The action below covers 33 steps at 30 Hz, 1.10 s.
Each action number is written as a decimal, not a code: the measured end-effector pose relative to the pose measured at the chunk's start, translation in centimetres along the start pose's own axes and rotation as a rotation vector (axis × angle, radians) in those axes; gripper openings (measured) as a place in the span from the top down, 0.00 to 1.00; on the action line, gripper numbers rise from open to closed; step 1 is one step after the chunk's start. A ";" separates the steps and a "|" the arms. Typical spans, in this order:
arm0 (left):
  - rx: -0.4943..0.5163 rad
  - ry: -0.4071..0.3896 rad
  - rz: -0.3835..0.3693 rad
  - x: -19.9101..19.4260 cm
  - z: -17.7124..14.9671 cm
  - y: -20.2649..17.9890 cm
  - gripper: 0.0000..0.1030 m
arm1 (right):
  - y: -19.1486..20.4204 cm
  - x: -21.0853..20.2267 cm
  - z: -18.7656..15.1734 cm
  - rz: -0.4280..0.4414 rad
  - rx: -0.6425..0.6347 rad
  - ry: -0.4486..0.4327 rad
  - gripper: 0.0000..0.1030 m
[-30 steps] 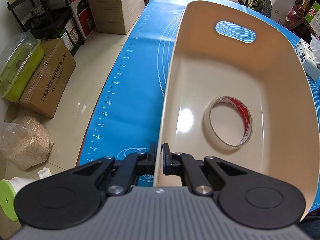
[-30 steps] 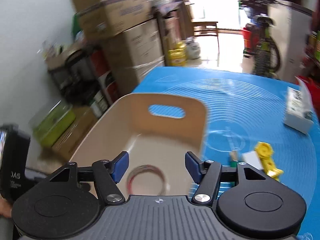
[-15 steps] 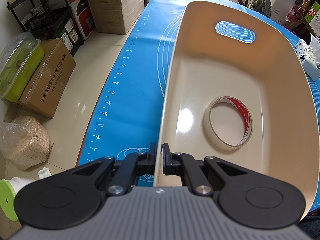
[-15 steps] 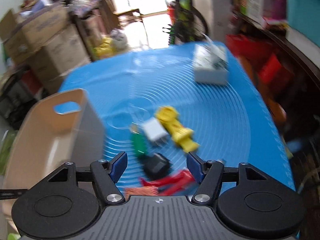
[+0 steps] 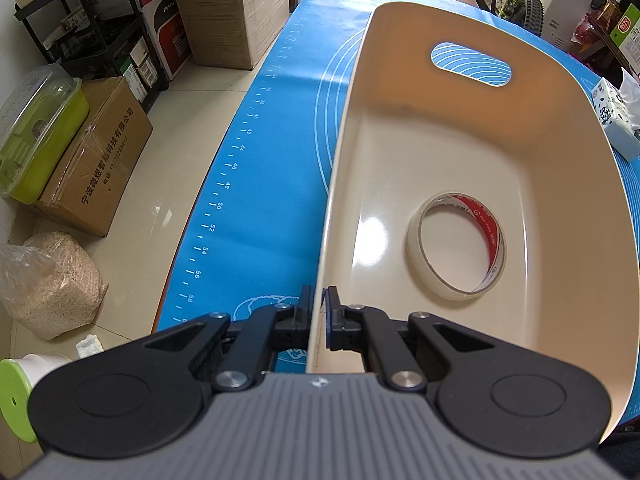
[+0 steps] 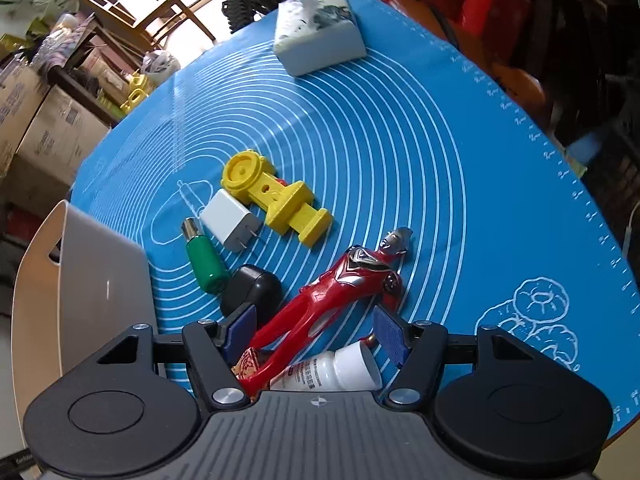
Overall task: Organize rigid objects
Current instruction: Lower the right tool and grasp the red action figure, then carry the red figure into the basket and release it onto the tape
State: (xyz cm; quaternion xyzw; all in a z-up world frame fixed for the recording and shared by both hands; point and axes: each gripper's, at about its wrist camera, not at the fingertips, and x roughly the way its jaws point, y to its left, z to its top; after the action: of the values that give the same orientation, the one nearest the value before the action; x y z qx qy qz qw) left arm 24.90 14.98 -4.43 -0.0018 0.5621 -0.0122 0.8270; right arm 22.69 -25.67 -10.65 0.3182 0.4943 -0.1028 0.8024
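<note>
My left gripper [image 5: 319,312] pinches the beige bin [image 5: 472,152] rim at lower centre — tape roll [image 5: 456,246] inside. My right gripper [image 6: 316,334] fingers spread wide over the red figure [image 6: 340,288], lower centre — not touching.

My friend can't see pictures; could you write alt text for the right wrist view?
An open right gripper hovers over a red toy figure on a blue mat, beside a yellow toy, white charger, green cylinder and beige bin.
</note>
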 end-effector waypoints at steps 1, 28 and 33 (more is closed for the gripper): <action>0.000 0.000 0.000 0.0 0.0 0.0 0.93 | 0.0 0.3 0.0 0.003 0.007 0.004 0.31; 0.000 0.000 0.001 0.1 0.0 0.0 0.93 | 0.5 -0.3 -0.6 0.069 0.023 -0.124 0.75; 0.000 0.000 0.001 0.1 0.0 0.0 0.93 | 1.4 -2.4 -0.3 0.093 -0.009 -0.192 0.75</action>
State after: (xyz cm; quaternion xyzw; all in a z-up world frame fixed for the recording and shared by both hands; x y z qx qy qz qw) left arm 24.89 14.93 -4.49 -0.0014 0.5620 -0.0119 0.8271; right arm 22.00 -24.77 -8.07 0.3259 0.4003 -0.0935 0.8514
